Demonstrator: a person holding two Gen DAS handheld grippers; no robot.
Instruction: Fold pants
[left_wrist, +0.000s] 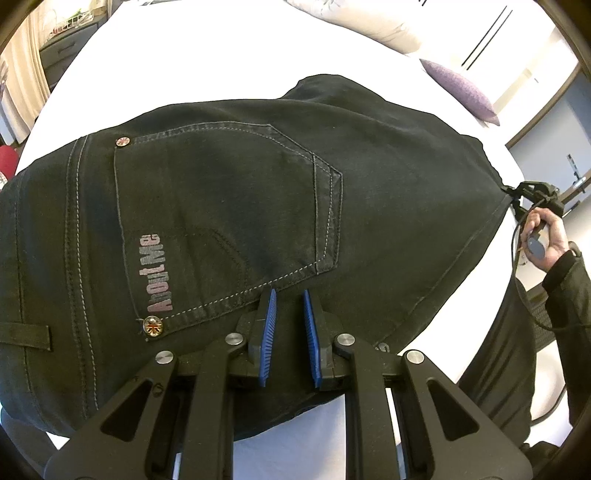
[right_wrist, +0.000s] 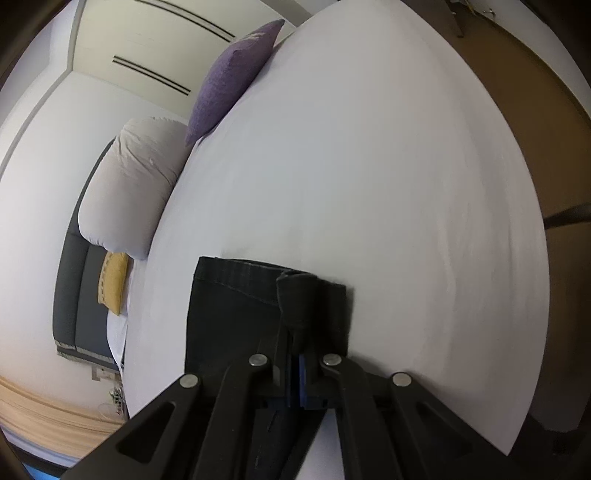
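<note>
Lying under left gripper (left_wrist: 288, 295), seemingly: pants (left_wrist: 229, 206).

bed sheet (right_wrist: 369, 166): white, you've got it filling both views
purple cushion (right_wrist: 232, 77): on the sheet's far edge
white pillow (right_wrist: 136, 184): next to the cushion
yellow cushion (right_wrist: 112, 282): against grey headboard (right_wrist: 75, 299)
door handle (left_wrist: 576, 181): far right

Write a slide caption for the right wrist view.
Right claw shut on black pants hem over white bed.

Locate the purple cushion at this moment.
The purple cushion lies at the head end of the white bed, upper left in the right wrist view, next to the white pillow and well beyond the pants.
</note>
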